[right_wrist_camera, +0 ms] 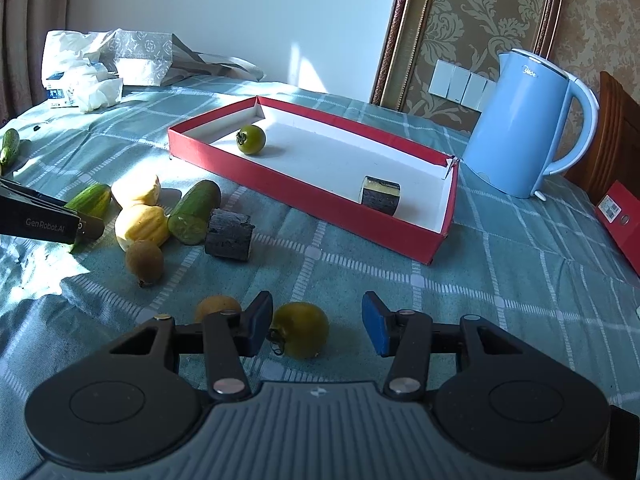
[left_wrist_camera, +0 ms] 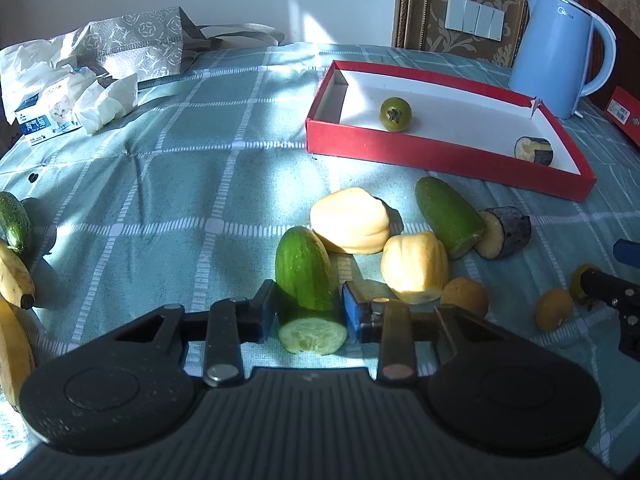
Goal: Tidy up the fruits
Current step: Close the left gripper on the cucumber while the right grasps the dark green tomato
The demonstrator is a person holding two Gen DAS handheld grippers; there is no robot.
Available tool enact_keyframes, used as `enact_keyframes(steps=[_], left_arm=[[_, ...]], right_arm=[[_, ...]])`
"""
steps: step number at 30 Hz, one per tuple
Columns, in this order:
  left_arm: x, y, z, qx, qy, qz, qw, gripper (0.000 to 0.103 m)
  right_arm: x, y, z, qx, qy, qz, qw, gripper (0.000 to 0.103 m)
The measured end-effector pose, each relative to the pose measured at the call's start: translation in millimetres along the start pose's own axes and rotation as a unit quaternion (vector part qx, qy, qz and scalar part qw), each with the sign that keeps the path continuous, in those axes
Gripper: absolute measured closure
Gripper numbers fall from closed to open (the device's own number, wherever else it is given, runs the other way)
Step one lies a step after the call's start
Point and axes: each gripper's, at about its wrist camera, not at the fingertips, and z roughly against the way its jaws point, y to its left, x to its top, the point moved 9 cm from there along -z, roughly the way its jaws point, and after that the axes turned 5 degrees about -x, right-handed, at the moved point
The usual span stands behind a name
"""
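Left claw (left_wrist_camera: pixel 309 312) clamps a cut cucumber half (left_wrist_camera: pixel 306 284) on the tabletop (left_wrist_camera: pixel 160 184); only this view shows bananas (left_wrist_camera: pixel 14 276). Right claw (right_wrist_camera: pixel 316 330) stands released around a green tomato (right_wrist_camera: pixel 301 329); the red tray (right_wrist_camera: pixel 400 236) holds two items.

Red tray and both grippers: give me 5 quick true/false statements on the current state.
1. The red tray holds a green tomato and an eggplant piece. True.
2. The left gripper has a banana between its fingers. False: a cut cucumber half sits between them, pads close on both sides.
3. The right gripper is shut on a tomato. False: its jaws are wide open, with a yellowish-green tomato between them, next to the left finger.
4. A blue kettle stands behind the tray. True.
5. A second eggplant piece lies inside the tray. False: it lies on the tablecloth, beside another cucumber half.
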Motion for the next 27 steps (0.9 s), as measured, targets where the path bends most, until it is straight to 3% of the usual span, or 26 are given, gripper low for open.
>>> enact_keyframes(steps=[17,27], left_arm=[[1,1,-1,-0.003,-0.007,-0.003,1.0,0.073],[4,4,12,-0.005,-0.032,-0.004,0.9995,0.073]], right_arm=[[-7,-1,-1,0.003,0.013,-0.01,1.0,0.054],[-6,0,0,0.001,0.01,-0.007,1.0,0.054]])
